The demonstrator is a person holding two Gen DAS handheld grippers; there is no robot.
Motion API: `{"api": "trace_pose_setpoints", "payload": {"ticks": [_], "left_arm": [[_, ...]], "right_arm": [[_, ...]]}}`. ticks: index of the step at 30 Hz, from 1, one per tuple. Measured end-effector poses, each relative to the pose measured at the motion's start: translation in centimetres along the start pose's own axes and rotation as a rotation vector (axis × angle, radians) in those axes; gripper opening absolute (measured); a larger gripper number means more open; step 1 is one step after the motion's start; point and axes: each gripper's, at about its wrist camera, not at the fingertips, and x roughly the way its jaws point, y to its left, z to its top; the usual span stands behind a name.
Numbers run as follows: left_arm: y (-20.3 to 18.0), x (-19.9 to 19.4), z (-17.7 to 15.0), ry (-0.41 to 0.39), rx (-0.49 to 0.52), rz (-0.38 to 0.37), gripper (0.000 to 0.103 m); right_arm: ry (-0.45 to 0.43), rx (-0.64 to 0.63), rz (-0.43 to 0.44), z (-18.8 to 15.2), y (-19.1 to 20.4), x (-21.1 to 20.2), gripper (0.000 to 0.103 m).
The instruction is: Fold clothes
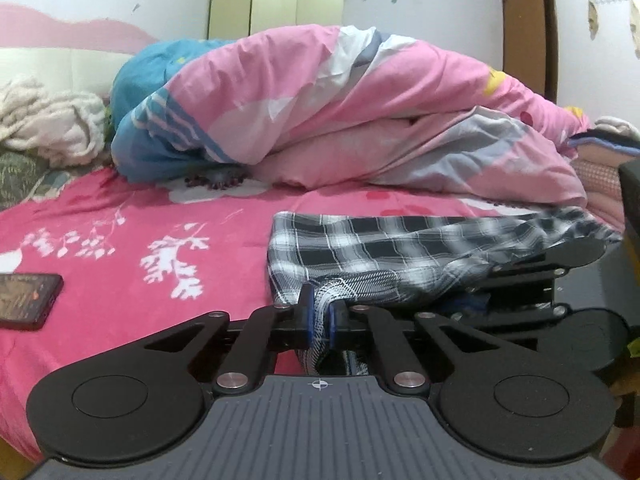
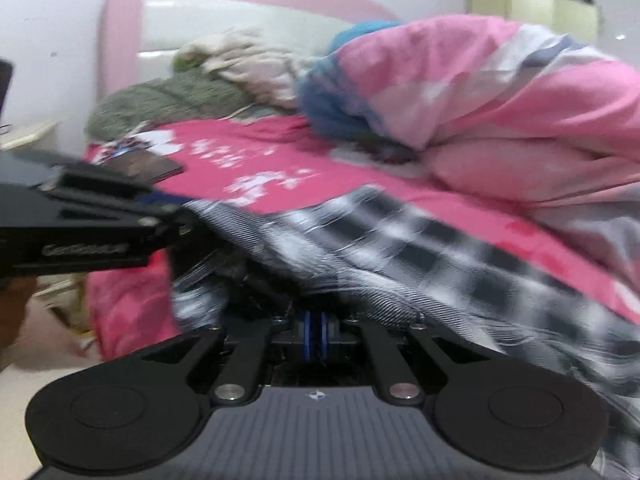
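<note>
A black-and-white plaid garment (image 1: 380,252) lies near the front edge of the bed on a pink floral sheet (image 1: 140,220). My left gripper (image 1: 319,312) is shut on a bunched edge of the plaid cloth, which hangs down between its blue pads. The right gripper shows at the right of the left wrist view (image 1: 536,276) under the cloth. In the blurred right wrist view the plaid garment (image 2: 400,248) drapes over my right gripper (image 2: 319,330), whose blue pads are pressed together with the cloth's edge at them. The left gripper (image 2: 80,228) shows at the left.
A heaped pink, grey and blue duvet (image 1: 360,112) fills the back of the bed. A dark phone (image 1: 28,300) lies on the sheet at left. Cream and green blankets (image 1: 48,128) sit by the headboard. A wardrobe (image 1: 276,4) and a brown door (image 1: 528,36) stand behind.
</note>
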Motion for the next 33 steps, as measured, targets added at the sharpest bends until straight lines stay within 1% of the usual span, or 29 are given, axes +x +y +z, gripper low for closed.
{"api": "trace_pose_setpoints", "payload": {"ticks": [2, 4, 5, 6, 9, 10, 11, 13, 14, 15, 17, 19, 20, 22, 23, 25, 28, 29, 31, 32, 33], "left_arm": [[0.3, 0.0, 0.0, -0.002, -0.019, -0.007, 0.005], [0.5, -0.1, 0.0, -0.004, -0.030, -0.015, 0.005], [0.5, -0.2, 0.0, -0.005, -0.033, -0.019, 0.005], [0.6, -0.2, 0.0, -0.006, -0.036, -0.022, 0.005], [0.6, -0.3, -0.1, 0.004, -0.035, -0.025, 0.005], [0.6, -0.2, -0.1, 0.013, -0.034, -0.023, 0.005], [0.7, -0.2, 0.0, 0.024, -0.032, -0.018, 0.006], [0.8, -0.1, 0.0, 0.043, -0.035, -0.011, 0.006], [0.9, -0.1, 0.0, 0.047, -0.036, -0.008, 0.006], [0.9, -0.2, 0.0, 0.050, -0.036, -0.006, 0.006], [0.9, -0.3, 0.1, 0.051, -0.030, -0.004, 0.006], [0.8, -0.4, 0.1, 0.055, -0.014, -0.001, 0.006], [0.8, -0.4, 0.1, 0.061, -0.006, 0.002, 0.006], [0.7, -0.1, 0.0, 0.094, 0.011, 0.022, 0.006], [0.7, 0.2, -0.1, 0.120, 0.017, 0.034, 0.006], [0.9, 0.6, -0.2, 0.167, 0.018, 0.048, 0.007], [1.0, 0.6, -0.3, 0.196, 0.028, 0.054, 0.008], [0.9, 0.7, -0.4, 0.205, 0.037, 0.059, 0.010], [0.7, 0.8, -0.4, 0.219, 0.055, 0.070, 0.012], [0.6, 0.8, -0.5, 0.225, 0.063, 0.076, 0.015], [0.5, 0.8, -0.5, 0.230, 0.073, 0.084, 0.017]], "right_arm": [[-0.004, 0.010, 0.029, -0.1, -0.2, -0.6, 0.005], [-0.017, -0.003, 0.086, -0.1, -0.2, -1.4, 0.005], [-0.011, -0.011, 0.091, -0.1, 0.0, -1.5, 0.005], [0.000, -0.010, 0.071, -0.2, 0.0, -1.3, 0.005], [0.037, 0.008, -0.031, -0.2, -0.1, 0.2, 0.004], [0.042, 0.011, -0.046, -0.1, -0.1, 0.3, 0.004], [0.040, 0.010, -0.043, 0.0, -0.1, 0.1, 0.005], [0.027, 0.000, -0.005, 0.0, 0.1, -0.9, 0.012], [0.015, 0.005, 0.029, -0.1, 0.0, -1.7, 0.021], [-0.002, 0.010, 0.071, -0.3, -0.2, -2.5, 0.022], [-0.032, -0.003, 0.142, -0.7, -0.2, -3.7, 0.022], [-0.037, -0.022, 0.194, -1.0, 0.0, -3.9, 0.022], [-0.023, -0.027, 0.199, -1.1, 0.2, -3.7, 0.022], [0.041, -0.025, 0.143, -1.6, 0.3, -2.3, 0.022], [0.050, 0.004, 0.143, -2.0, -0.2, -1.8, 0.022], [0.043, 0.082, 0.175, -1.9, -1.3, -2.2, 0.023], [-0.043, 0.073, 0.196, -1.9, -2.0, -4.3, 0.022], [-0.040, 0.068, 0.177, -2.2, -2.2, -4.4, 0.022], [0.022, 0.090, 0.129, -3.2, -2.9, -3.3, 0.022], [0.036, 0.103, 0.124, -3.5, -3.2, -3.0, 0.022], [0.029, 0.117, 0.138, -3.4, -3.5, -3.3, 0.023]]}}
